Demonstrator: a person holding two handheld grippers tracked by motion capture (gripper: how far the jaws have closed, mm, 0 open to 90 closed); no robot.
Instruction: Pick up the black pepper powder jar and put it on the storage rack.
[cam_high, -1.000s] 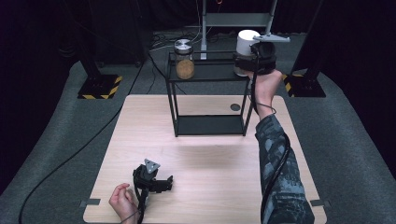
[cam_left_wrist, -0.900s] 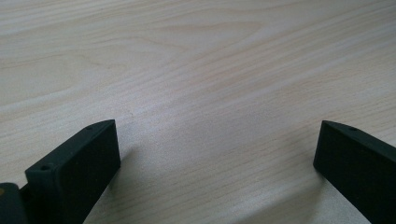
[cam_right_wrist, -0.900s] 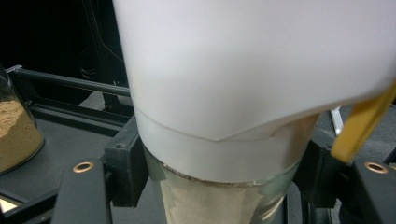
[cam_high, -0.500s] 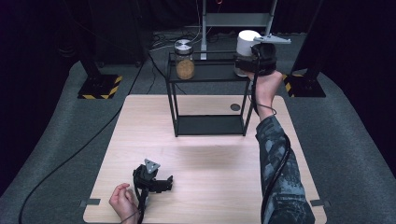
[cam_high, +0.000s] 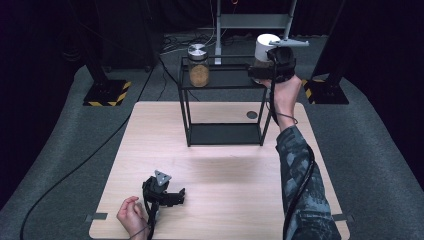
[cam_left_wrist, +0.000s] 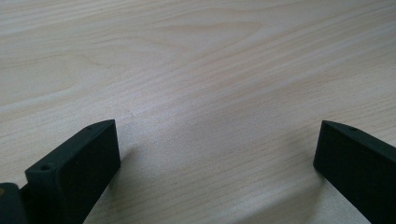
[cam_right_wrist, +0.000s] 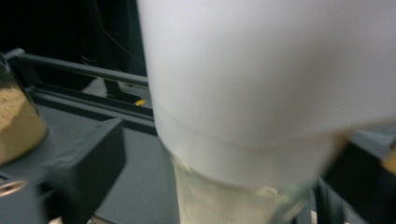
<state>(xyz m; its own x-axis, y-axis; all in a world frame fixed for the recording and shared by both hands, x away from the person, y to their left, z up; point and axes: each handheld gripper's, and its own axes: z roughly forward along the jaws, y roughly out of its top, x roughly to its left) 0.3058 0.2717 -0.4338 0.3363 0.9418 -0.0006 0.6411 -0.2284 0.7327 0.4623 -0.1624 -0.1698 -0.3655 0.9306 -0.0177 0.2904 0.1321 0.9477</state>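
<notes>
White-lidded jar (cam_high: 266, 50) up at the right end of the black wire shelf's (cam_high: 186, 95) top tier, close before the right gripper (cam_high: 274, 70), raised in an outstretched hand. Seen from the right gripper view as a broad white lid (cam_right_wrist: 261, 79) over glass with pale contents, sitting between the jaws; left jaw standing clear of the glass, so spread apart, not clamped. Second jar (cam_high: 198, 65), metal-lidded and holding brown grains, at the left end of the same tier. Left gripper (cam_high: 162, 192) resting near the front edge of the wooden table (cam_high: 225, 190), jaws wide apart over bare wood.
</notes>
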